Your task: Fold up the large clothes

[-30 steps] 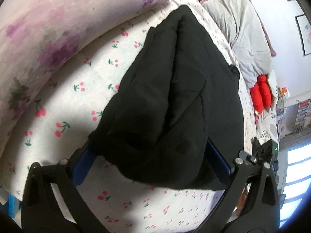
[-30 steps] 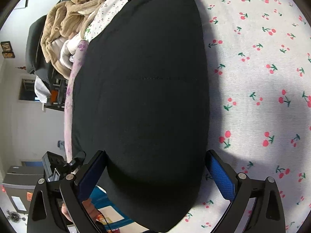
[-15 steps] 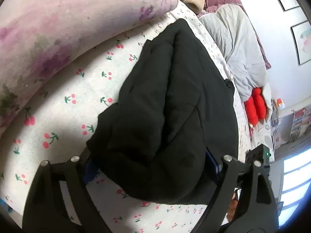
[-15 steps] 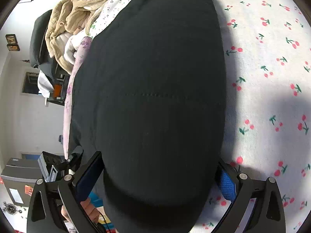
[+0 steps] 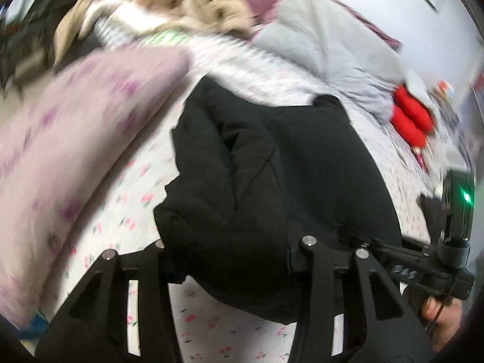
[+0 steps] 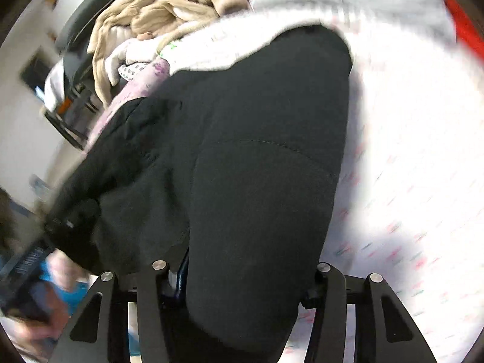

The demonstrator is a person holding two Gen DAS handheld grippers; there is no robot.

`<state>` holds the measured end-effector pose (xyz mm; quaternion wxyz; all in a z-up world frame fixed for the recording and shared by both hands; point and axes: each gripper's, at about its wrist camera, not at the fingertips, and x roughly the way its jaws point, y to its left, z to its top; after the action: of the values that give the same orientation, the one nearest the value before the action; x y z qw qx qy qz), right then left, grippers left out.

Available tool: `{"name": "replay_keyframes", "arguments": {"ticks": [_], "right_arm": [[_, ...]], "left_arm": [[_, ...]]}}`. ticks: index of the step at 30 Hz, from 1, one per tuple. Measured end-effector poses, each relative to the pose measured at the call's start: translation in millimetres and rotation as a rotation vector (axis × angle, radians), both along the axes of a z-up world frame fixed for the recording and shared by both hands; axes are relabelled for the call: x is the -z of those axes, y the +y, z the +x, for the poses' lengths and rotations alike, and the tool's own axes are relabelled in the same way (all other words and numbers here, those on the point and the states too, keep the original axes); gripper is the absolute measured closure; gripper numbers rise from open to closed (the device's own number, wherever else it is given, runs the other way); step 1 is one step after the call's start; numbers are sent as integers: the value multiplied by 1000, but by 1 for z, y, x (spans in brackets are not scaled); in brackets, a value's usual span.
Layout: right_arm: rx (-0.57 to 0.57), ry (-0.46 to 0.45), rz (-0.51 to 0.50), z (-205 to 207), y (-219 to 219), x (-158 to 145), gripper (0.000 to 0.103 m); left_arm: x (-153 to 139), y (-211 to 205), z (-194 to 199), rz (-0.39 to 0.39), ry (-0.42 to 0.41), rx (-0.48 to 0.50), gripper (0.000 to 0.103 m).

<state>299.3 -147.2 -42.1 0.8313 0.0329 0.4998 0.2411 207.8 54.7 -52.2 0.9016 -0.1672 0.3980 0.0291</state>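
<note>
A large black quilted garment [image 5: 272, 187] lies along the cherry-print bed sheet [image 5: 127, 211]. My left gripper [image 5: 233, 260] is shut on the near end of the garment, whose thick fold bulges between the jaws. My right gripper [image 6: 245, 275] is shut on the same near end of the black garment [image 6: 242, 151], farther to the right. The right gripper's body [image 5: 423, 269] and the hand holding it show at the lower right of the left wrist view. Both views are motion-blurred.
A pink floral pillow [image 5: 60, 151] lies left of the garment. A beige heap of clothes [image 6: 157, 15] and a grey quilt [image 5: 332, 51] lie at the far end. A red item [image 5: 411, 118] sits at the right. The cherry-print sheet [image 6: 408, 151] stretches to the right.
Both grippers closed from wide open onto the garment's near end. Both have tilted up and are moving, so the far end of the bed now shows.
</note>
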Motion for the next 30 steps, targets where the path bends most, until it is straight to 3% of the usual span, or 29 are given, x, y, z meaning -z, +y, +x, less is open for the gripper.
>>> {"name": "replay_keyframes", "arguments": {"ticks": [3, 9, 14, 19, 23, 28, 30], "right_arm": [[14, -74, -61, -10, -1, -14, 51], [33, -172, -164, -20, -10, -21, 51], [81, -164, -118, -18, -23, -30, 51], [115, -247, -80, -28, -19, -62, 52], [119, -309, 34, -31, -3, -97, 52], [51, -324, 188, -19, 61, -135, 52], [10, -336, 236, -13, 108, -151, 52]], "left_arm": [[-21, -27, 1, 74, -56, 63, 58], [-29, -52, 4, 76, -83, 147, 59], [-44, -60, 5, 68, -116, 173, 59], [-82, -56, 3, 99, -189, 194, 60], [-122, -14, -10, 112, -271, 162, 60], [-164, 99, -18, 80, -296, 17, 59], [-171, 159, -18, 46, -292, -60, 59]]}}
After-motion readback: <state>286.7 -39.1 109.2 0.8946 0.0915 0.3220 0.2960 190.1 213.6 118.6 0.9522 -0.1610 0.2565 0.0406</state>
